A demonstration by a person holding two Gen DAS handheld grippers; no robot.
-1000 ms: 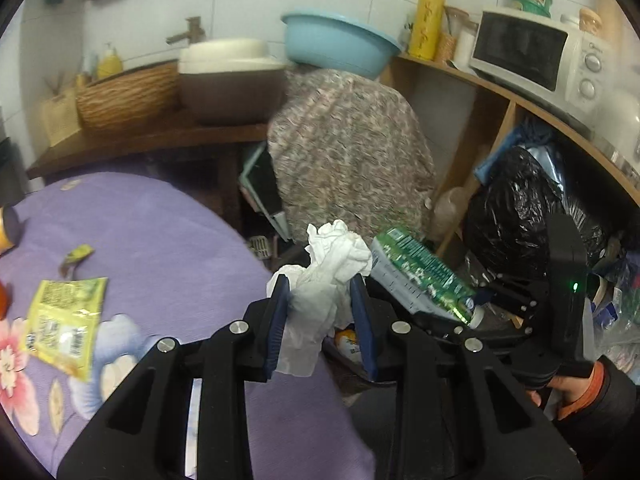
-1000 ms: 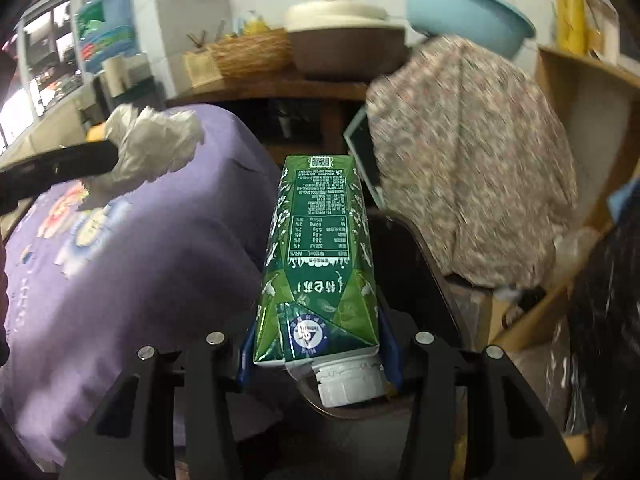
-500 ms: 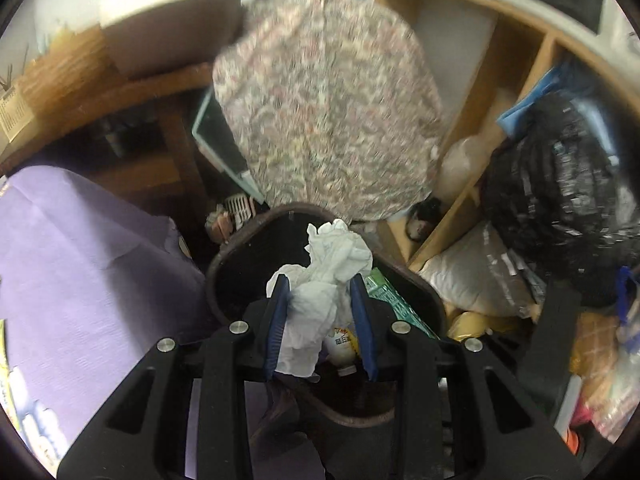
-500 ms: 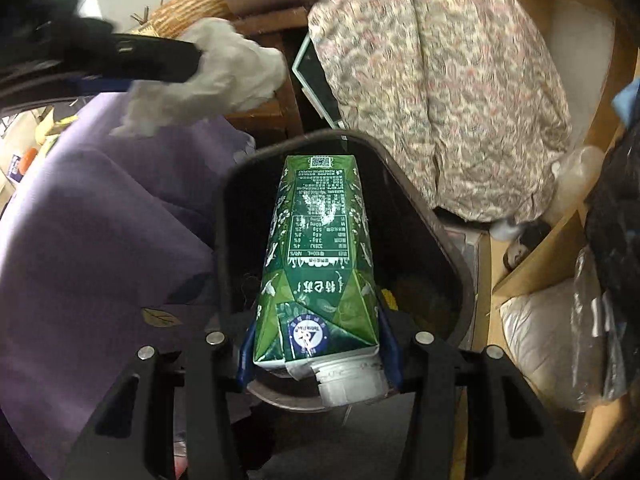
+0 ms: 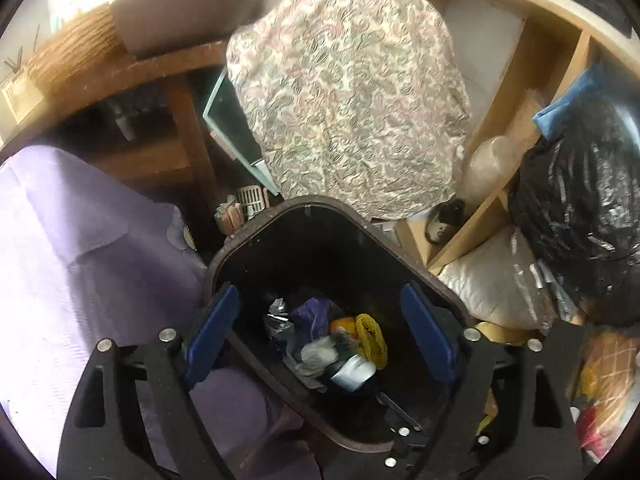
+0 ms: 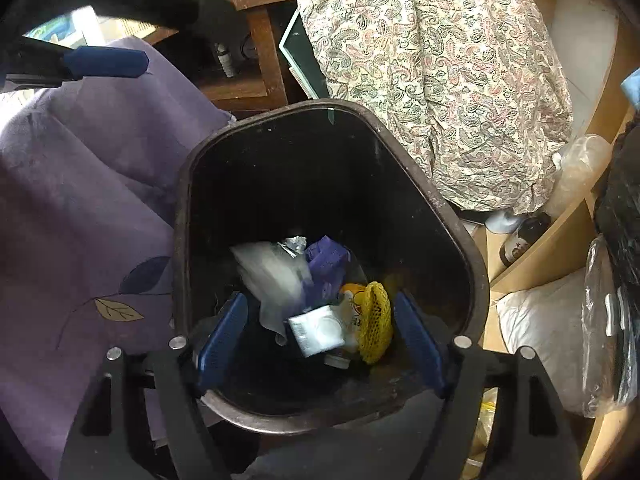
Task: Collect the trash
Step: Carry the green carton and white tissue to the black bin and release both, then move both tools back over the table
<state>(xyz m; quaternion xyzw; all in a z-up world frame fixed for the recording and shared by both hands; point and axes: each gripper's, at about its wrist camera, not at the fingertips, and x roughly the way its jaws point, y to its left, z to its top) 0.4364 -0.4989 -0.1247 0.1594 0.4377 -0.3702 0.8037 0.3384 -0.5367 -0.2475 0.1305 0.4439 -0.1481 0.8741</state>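
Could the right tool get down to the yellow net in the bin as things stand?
Probably yes. The right tool hangs open over the bin, and the yellow net lies uncovered on top of the trash, with nothing above it.

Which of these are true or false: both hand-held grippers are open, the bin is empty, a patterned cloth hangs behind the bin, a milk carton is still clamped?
1. Both the left hand-held gripper and the right hand-held gripper are open. True.
2. The bin is empty. False: it holds trash, including a yellow net and a white tissue.
3. A patterned cloth hangs behind the bin. True.
4. The right hand-held gripper clamps a milk carton. False: nothing is between its jaws.
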